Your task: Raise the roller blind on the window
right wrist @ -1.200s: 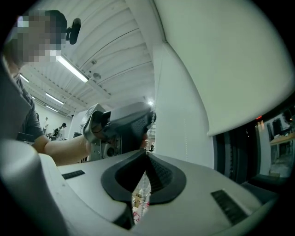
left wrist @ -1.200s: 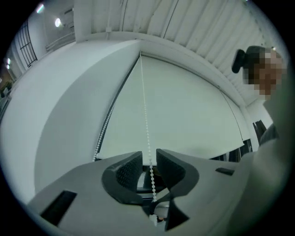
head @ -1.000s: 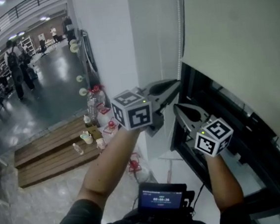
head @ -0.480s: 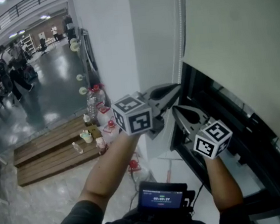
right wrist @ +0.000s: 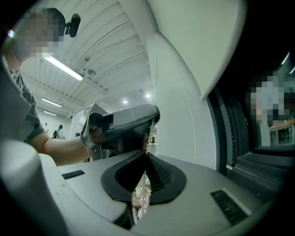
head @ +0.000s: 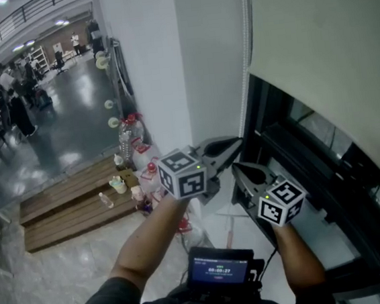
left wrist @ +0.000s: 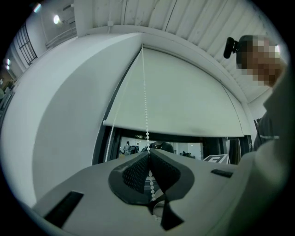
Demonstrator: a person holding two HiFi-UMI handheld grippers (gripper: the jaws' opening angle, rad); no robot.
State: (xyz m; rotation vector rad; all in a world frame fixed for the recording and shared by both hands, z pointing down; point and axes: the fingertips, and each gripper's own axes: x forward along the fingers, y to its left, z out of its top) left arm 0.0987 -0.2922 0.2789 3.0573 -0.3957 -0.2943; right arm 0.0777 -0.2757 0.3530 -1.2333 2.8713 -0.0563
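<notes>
The cream roller blind [head: 319, 33] hangs partly raised over the dark window [head: 313, 169]; its bottom rail [left wrist: 175, 131] shows in the left gripper view. The white bead chain [head: 246, 54] runs down the window's left side. My left gripper [head: 239, 141] is shut on the bead chain [left wrist: 145, 101], which passes between its pads [left wrist: 138, 173]. My right gripper [head: 235, 167] sits just below and to the right of it, jaws shut. In the right gripper view its tips [right wrist: 146, 154] lie right under the left gripper [right wrist: 122, 124]; I cannot tell whether the chain is pinched there.
A white pillar [head: 147, 65] stands left of the window. Below it lies a wooden platform [head: 67, 208] with bottles [head: 132, 147]. A device with a lit screen [head: 219, 266] hangs at my chest. People stand far off in the hall [head: 9, 99].
Both grippers have come down together in the head view. The blind's lower edge sits slightly higher, and more of the window shows under it.
</notes>
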